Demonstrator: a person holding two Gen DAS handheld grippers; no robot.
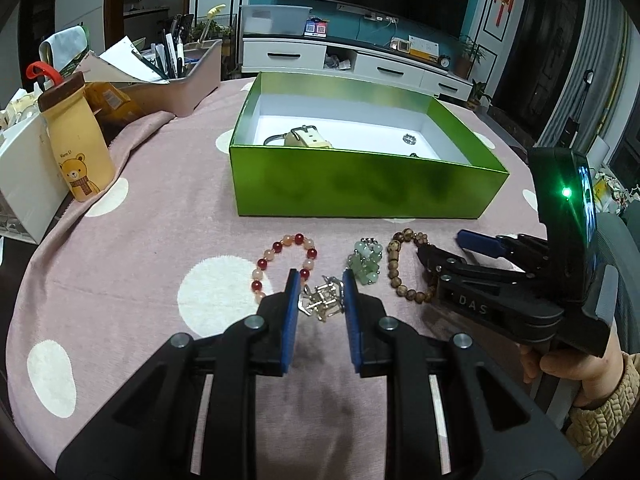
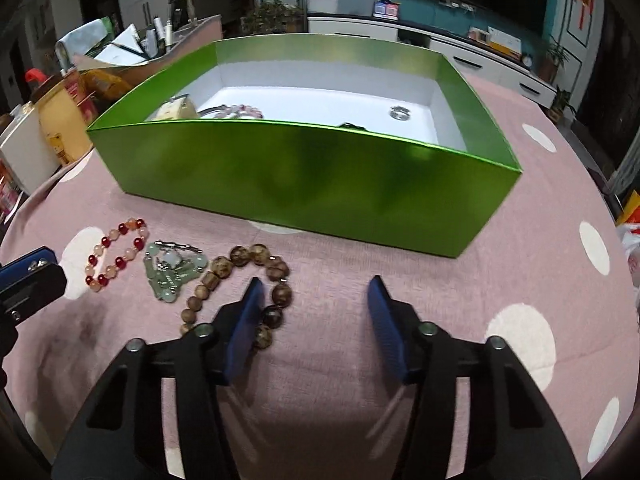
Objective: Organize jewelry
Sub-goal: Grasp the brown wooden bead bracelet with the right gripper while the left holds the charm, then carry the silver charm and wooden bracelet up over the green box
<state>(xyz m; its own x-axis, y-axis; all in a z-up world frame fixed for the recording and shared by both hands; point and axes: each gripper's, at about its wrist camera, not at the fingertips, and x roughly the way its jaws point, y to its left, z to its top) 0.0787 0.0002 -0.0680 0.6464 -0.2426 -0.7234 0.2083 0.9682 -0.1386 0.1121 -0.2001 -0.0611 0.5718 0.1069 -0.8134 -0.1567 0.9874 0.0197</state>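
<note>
My left gripper is shut on a small gold and silver metal ornament, held a little above the pink dotted cloth. Behind it in a row lie a red and pink bead bracelet, a pale green jade cluster and a brown wooden bead bracelet. My right gripper stands open low over the cloth. The wooden bracelet's right side lies just inside its left finger. The green box beyond holds a watch, a pink bead bracelet and a ring.
A yellow bear bottle, a white box and a pink organiser with pens crowd the table's left side. A person's hand in a knitted sleeve holds the right gripper. The left gripper shows at the right wrist view's left edge.
</note>
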